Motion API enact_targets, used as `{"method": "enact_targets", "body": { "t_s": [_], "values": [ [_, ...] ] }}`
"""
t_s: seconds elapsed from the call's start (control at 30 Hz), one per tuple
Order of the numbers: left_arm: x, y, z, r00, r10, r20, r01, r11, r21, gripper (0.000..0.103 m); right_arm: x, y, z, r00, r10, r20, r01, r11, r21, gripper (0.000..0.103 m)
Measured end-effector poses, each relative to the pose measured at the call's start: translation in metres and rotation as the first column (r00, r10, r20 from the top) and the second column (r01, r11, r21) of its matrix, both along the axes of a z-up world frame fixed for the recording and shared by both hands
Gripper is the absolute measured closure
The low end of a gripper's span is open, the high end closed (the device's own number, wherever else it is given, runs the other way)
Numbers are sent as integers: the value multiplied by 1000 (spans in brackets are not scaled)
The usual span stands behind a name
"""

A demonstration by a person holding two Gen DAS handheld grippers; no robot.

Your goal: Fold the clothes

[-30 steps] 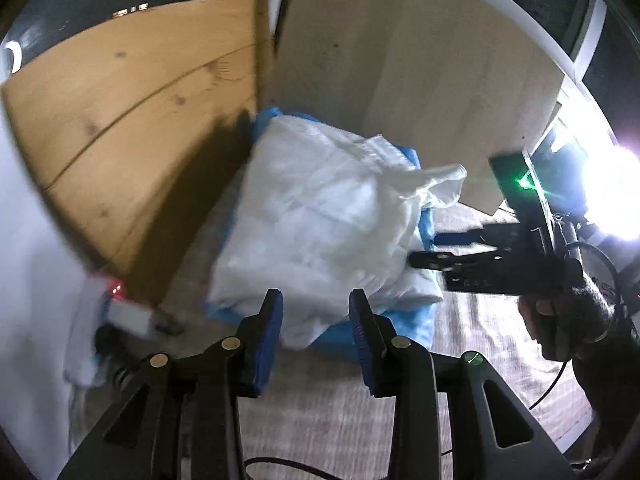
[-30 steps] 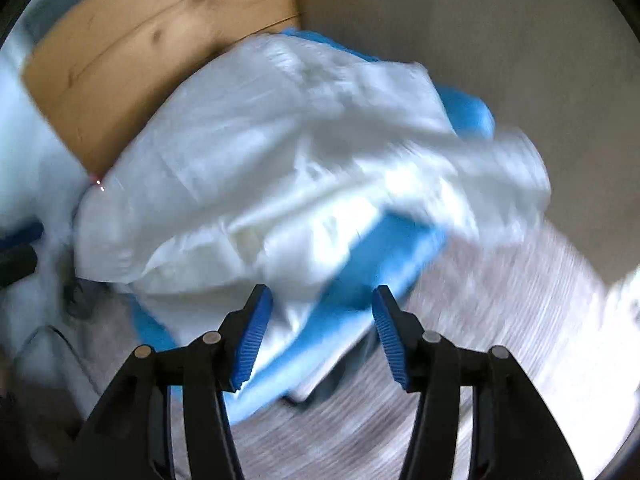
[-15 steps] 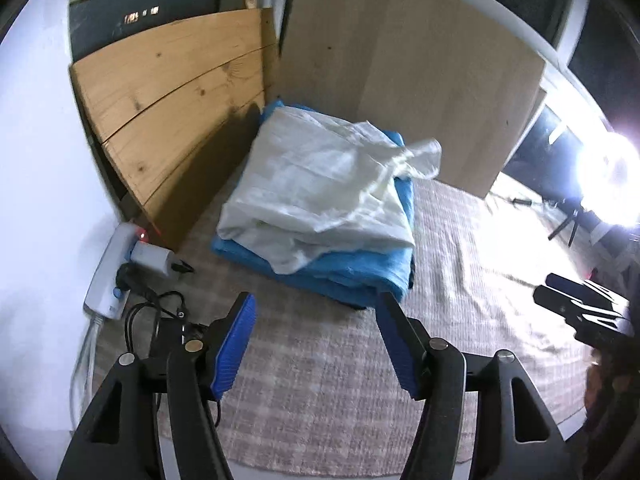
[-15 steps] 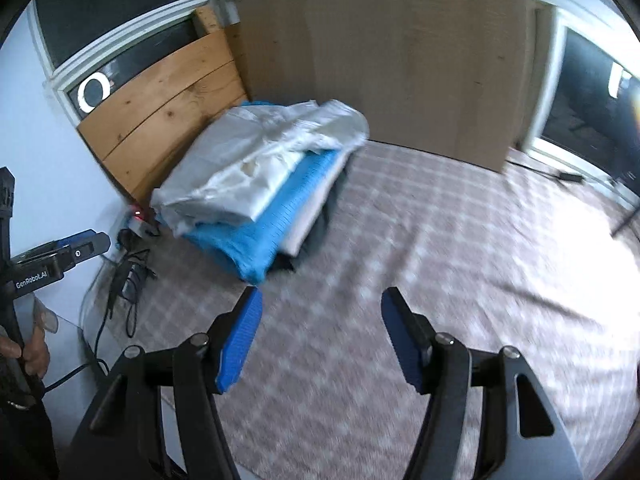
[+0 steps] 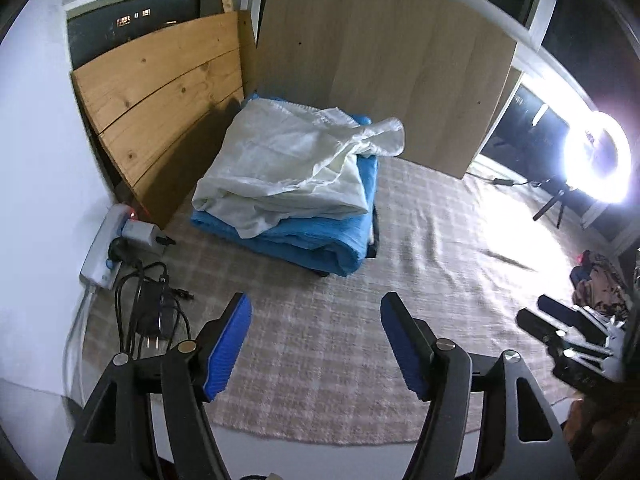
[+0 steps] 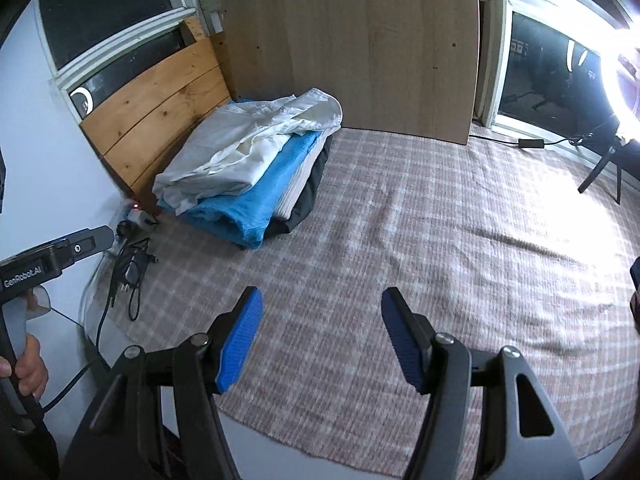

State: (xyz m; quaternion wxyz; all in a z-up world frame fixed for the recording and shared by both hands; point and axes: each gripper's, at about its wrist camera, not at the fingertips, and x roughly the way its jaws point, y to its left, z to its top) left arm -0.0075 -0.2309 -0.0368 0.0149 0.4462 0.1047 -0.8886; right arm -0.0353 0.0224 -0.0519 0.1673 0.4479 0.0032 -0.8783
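Note:
A loosely folded white garment (image 5: pixel 288 160) (image 6: pixel 248 144) lies on top of a stack in the corner. Under it are a folded blue cloth (image 5: pixel 320 236) (image 6: pixel 256 200), a pale folded piece (image 6: pixel 296 188) and a dark one (image 6: pixel 314 184). My left gripper (image 5: pixel 316 304) hovers over the checked rug (image 5: pixel 400 260), well short of the stack; its jaws are opening with nothing between them. My right gripper (image 6: pixel 322 296) stands open and empty over the rug (image 6: pixel 400 220), also away from the stack. Each view catches the other gripper at its edge.
A wooden plank board (image 5: pixel 160 92) and a pale panel (image 5: pixel 380 60) wall in the stack. A power strip (image 5: pixel 104 248) and tangled cables (image 5: pixel 152 304) lie at the left. A bright ring light (image 5: pixel 600 160) on a tripod stands at the right, with a heap of dark clothes (image 5: pixel 600 284) below it.
Both grippers have pulled back from the stack, which now looks smaller and farther. Both jaws stand wider than before. The white garment stays on the blue cloth.

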Motion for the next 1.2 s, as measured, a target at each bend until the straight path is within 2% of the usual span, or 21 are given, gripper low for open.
{"method": "enact_targets", "body": {
  "t_s": [0.27,0.33,0.47,0.97,1.2],
  "values": [
    [31,5,14,999,23,-33,-24,1000,-17,32,24,-1,8,1000,11,-29,-10,1000,18,42],
    [37,9,16,999,25,-39,-26,999,-32,29,29,0,9,999,10,-34,-9,1000,29,42],
    [49,20,17,999,11,-45,-14,998,-63,29,38,6,8,999,-3,-33,4,999,43,42],
    [58,35,26,997,-22,-77,14,995,-100,28,46,49,1,993,-117,-9,117,991,57,42],
    [58,39,27,996,-36,-78,27,993,-111,28,46,54,3,992,-128,-12,129,989,67,42]
  ]
}}
